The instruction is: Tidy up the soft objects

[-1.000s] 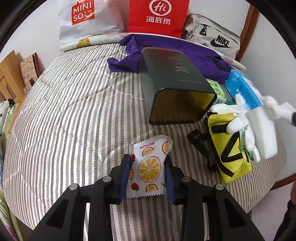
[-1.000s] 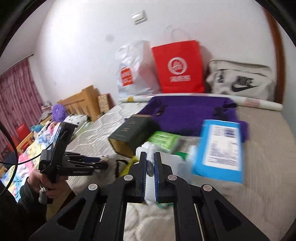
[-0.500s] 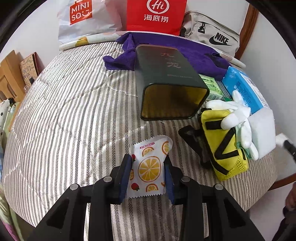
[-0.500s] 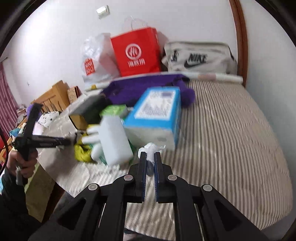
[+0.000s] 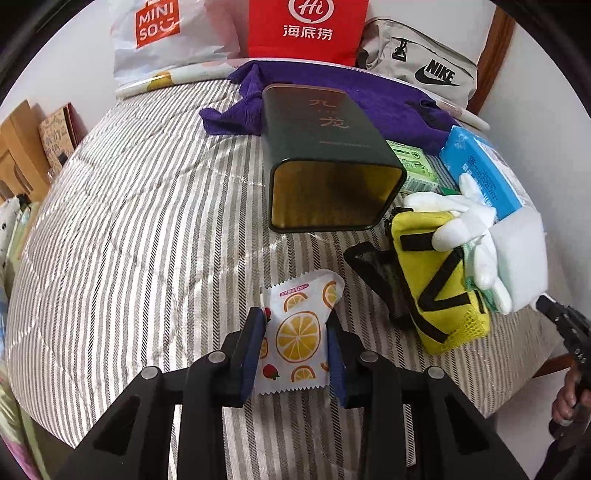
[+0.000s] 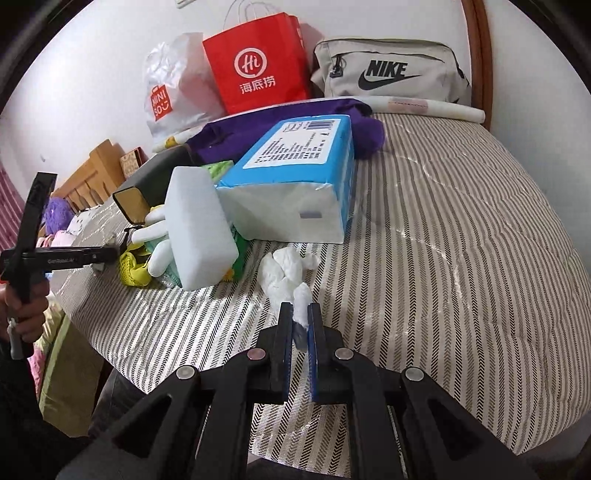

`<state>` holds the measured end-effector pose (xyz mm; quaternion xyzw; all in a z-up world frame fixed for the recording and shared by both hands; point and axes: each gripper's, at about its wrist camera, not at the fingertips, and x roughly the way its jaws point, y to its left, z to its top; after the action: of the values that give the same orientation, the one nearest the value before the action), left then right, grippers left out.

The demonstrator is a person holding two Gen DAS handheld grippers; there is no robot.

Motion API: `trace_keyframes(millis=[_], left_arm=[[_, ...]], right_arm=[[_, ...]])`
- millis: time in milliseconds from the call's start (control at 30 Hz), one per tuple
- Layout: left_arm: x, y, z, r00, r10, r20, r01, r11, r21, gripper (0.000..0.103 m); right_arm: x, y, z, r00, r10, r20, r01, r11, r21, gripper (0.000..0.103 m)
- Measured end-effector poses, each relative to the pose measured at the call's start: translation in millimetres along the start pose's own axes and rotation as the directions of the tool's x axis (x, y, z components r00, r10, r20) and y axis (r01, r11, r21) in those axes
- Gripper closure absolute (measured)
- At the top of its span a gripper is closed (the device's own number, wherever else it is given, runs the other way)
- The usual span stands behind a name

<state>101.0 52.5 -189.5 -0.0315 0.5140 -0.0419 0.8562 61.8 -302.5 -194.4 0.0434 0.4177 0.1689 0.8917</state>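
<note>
My left gripper (image 5: 295,325) is shut on an orange-print snack packet (image 5: 297,325), held just above the striped bed (image 5: 129,221). My right gripper (image 6: 300,314) is shut on a white glove (image 6: 286,271) whose far end rests on the bed in front of the blue tissue pack (image 6: 295,177). A dark tin box (image 5: 325,158) lies on its side, open end toward me. Beside it sit a yellow pouch (image 5: 439,284), another white glove (image 5: 461,221) and a white sponge block (image 5: 521,254). The sponge (image 6: 199,225) also shows in the right wrist view.
A purple cloth (image 5: 369,92) lies behind the tin. A Miniso bag (image 5: 166,37), a red paper bag (image 5: 306,26) and a Nike bag (image 5: 424,66) stand against the wall. A green packet (image 5: 417,166) lies by the tin. The bed edge is near.
My right gripper has pulled the white glove away from the pile, back and to the right, and lowered it onto the bed. My left gripper has held the packet nearly still.
</note>
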Motion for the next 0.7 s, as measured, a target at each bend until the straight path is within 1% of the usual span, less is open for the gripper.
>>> trace_keyframes(millis=[100, 167, 300, 433, 500, 633, 700], left_arm=[[-9.4, 0.6, 0.7, 1.000, -0.005, -0.002, 0.005, 1.000, -0.009, 0.074], [-19.2, -0.6, 3.7, 1.000, 0.002, 0.013, -0.002, 1.000, -0.008, 0.074], [-36.5, -1.9, 12.4, 0.999, -0.007, 0.054, 0.009, 1.000, -0.021, 0.074], [-49.3, -6.0, 22.1, 0.996, -0.048, 0.070, 0.051, 0.998, -0.030, 0.075], [-54.8, -8.1, 28.9, 0.995, -0.064, 0.080, 0.067, 0.997, -0.031, 0.075], [-65.7, -11.9, 43.8, 0.992, -0.071, 0.101, 0.074, 0.997, -0.024, 0.075], [-70.1, -13.2, 52.2, 0.992, -0.064, 0.109, 0.067, 0.998, -0.020, 0.075]], right_arm=[[-9.7, 0.9, 4.1, 1.000, 0.000, 0.009, 0.000, 1.000, 0.012, 0.095], [-21.7, 3.7, 8.7, 1.000, -0.006, 0.028, 0.006, 1.000, 0.002, 0.096], [-39.6, 5.3, 21.4, 0.998, -0.020, 0.053, 0.021, 1.000, -0.006, 0.096], [-56.8, 11.0, 40.6, 0.996, -0.042, 0.083, 0.045, 0.999, -0.029, 0.096], [-62.7, 13.4, 49.2, 0.994, -0.037, 0.101, 0.041, 0.998, -0.038, 0.096], [-66.4, 18.6, 72.3, 0.991, -0.039, 0.126, 0.046, 0.998, -0.053, 0.096], [-65.6, 21.7, 85.1, 0.990, -0.023, 0.137, 0.032, 0.998, -0.062, 0.096]])
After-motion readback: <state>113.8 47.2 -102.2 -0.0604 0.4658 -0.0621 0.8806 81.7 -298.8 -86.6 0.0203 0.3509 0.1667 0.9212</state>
